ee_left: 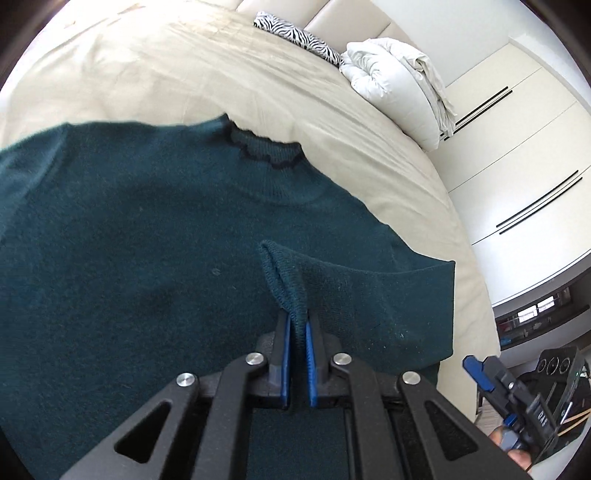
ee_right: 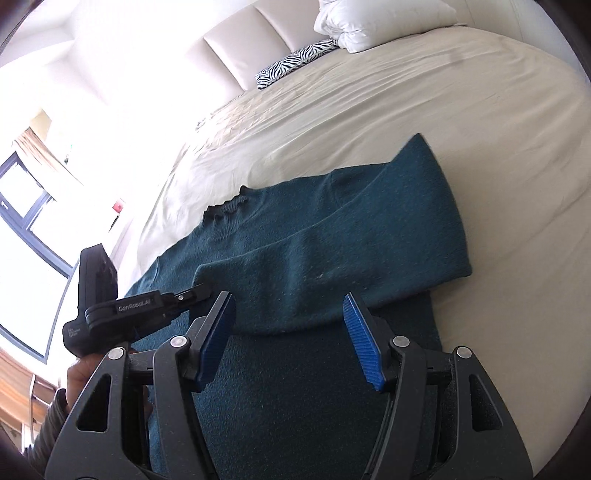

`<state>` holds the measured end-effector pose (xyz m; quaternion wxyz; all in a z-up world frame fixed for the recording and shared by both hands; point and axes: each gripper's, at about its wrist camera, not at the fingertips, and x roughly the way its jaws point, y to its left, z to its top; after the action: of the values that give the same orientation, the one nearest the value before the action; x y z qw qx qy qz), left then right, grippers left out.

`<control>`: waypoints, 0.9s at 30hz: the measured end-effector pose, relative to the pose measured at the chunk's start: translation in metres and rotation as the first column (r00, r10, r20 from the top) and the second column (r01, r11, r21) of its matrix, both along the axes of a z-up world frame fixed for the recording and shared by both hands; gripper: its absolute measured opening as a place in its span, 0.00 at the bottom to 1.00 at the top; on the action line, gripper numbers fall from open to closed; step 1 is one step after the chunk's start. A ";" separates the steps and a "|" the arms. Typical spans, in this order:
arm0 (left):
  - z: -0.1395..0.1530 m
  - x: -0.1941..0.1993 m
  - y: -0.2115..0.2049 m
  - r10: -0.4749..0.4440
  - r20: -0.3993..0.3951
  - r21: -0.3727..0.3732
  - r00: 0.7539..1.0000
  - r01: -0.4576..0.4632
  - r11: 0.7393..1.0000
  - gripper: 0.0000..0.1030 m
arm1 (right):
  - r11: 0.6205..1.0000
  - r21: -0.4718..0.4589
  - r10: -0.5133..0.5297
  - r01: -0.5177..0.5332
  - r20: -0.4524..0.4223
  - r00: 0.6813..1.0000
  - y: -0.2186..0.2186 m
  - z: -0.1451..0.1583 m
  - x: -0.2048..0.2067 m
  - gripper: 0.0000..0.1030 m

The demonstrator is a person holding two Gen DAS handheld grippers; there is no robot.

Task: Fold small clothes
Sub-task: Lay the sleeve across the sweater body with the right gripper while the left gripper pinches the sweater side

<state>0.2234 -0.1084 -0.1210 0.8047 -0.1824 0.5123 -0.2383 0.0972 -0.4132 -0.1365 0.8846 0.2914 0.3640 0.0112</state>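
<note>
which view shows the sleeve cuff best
The left wrist view. There the sleeve cuff sits dead centre, its ribbed edge pinched between the blue fingers of the left gripper. In the right wrist view, the cuff is mostly hidden behind that gripper; you see the folded sleeve instead.

The right gripper (ee_right: 290,336) hangs over the lower part of a dark teal sweater (ee_right: 332,236) with its blue-padded jaws standing apart and nothing between them. The sweater lies flat on a bed (ee_right: 461,110) covered with a cream sheet, its scalloped collar (ee_right: 226,206) toward the headboard (ee_right: 236,55), and one sleeve (ee_right: 295,273) folded across the body. At the left, the left gripper (ee_right: 201,290) reaches in to the cuff end of that sleeve, held by a hand (ee_right: 79,384). At the head of the bed lie a zebra-print pillow (ee_right: 295,62) and a white duvet (ee_right: 376,22). A window (ee_right: 26,206) shows at far left.
</note>
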 end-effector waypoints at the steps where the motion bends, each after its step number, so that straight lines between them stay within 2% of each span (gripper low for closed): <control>1: 0.002 0.001 0.009 0.013 0.015 0.008 1.000 -0.013 1.000 0.08 | 1.000 0.007 -0.019 0.019 0.004 1.000 -0.008 0.002 -0.003 0.58; 7: -0.001 0.014 0.056 0.118 0.074 0.035 0.990 -0.120 0.992 0.08 | 0.992 0.036 -0.125 0.125 0.000 0.992 -0.053 0.008 -0.004 0.58; 10: -0.003 0.015 0.064 0.132 0.096 0.043 0.987 -0.136 0.990 0.08 | 0.986 0.040 -0.160 0.161 -0.019 0.987 -0.069 0.007 0.005 0.58; 14: -0.017 0.010 0.058 0.115 0.095 0.079 0.989 -0.123 0.989 0.08 | 0.985 0.045 -0.168 0.169 -0.035 0.985 -0.083 0.001 0.026 0.58; 18: -0.022 0.004 0.066 0.150 0.104 0.035 0.983 -0.155 0.987 0.08 | 0.979 0.075 -0.181 0.188 -0.096 0.979 -0.094 -0.018 0.061 0.57; 22: -0.022 0.003 0.069 0.158 0.125 0.029 0.980 -0.162 0.986 0.08 | 0.976 0.089 -0.186 0.201 -0.149 0.971 -0.099 -0.034 0.087 0.57; 26: -0.028 0.001 0.068 0.166 0.123 0.030 0.978 -0.171 0.985 0.08 | 0.977 0.113 -0.160 0.179 -0.160 0.974 -0.100 -0.042 0.104 0.57; 27: -0.028 0.001 0.069 0.172 0.126 0.018 0.977 -0.176 0.984 0.08 | 0.977 0.122 -0.156 0.177 -0.163 0.974 -0.101 -0.045 0.109 0.53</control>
<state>0.2242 -0.0390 -0.1492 0.8552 -0.1997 0.4469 -0.1702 0.2066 -0.5146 -0.1816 0.8300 0.3803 0.4034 -0.0610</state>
